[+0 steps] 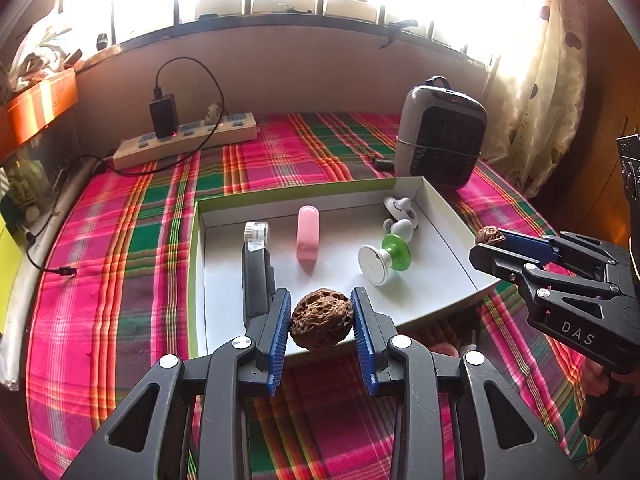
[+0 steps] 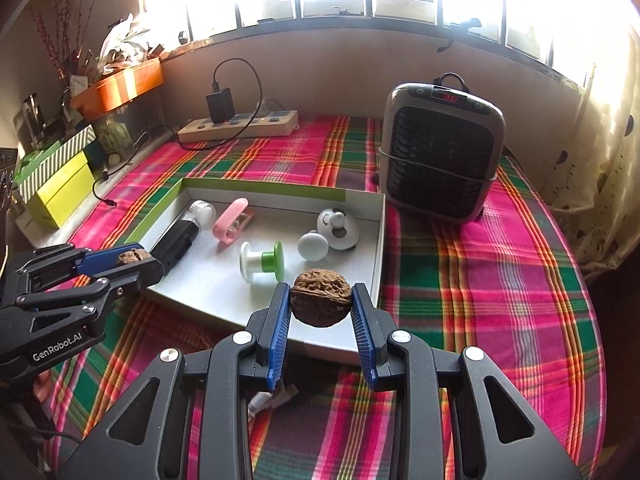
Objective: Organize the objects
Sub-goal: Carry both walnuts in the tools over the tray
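With each claw clamped on a walnut, left claw (image 1: 321,322) and right claw (image 2: 321,300) hover at the near edge of the white tray (image 1: 448,216); delivery looks underway. Next, I reckon: carry both over the tray's bare floor, then release.

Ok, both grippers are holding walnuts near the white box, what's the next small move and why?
Probably carry the left gripper forward over the shallow white cardboard box, then lower it. Its brown wrinkled walnut hangs clamped above the near rim, and bare floor lies just ahead.
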{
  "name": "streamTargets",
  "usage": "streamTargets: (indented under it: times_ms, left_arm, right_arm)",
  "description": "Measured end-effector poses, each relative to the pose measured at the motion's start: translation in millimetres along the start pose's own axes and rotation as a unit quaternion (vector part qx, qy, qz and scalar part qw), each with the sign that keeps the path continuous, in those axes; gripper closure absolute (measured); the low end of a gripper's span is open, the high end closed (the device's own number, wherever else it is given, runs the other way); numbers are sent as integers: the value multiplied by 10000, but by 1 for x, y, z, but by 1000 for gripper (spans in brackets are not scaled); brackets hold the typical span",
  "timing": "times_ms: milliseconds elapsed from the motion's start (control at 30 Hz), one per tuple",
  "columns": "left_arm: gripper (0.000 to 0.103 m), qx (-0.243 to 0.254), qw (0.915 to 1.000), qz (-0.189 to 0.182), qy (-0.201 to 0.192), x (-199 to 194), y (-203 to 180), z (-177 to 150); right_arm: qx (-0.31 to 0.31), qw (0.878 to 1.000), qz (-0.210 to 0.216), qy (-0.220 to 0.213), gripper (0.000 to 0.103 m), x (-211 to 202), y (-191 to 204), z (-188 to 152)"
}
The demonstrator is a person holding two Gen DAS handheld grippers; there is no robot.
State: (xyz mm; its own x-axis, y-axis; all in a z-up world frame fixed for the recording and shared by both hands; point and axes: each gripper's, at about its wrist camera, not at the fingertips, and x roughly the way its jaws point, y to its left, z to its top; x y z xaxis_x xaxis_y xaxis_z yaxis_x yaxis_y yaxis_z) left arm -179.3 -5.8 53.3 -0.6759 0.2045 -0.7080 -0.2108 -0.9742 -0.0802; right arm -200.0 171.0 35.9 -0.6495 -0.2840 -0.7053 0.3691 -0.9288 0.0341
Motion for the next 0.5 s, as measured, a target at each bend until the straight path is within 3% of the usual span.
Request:
streamTargets:
  times_ms: [500]
  left_arm:
    - [74,-73,9996,-3,257,42,8,16]
  right_arm:
    - [-103,9996,11,262,71,38,-5,18]
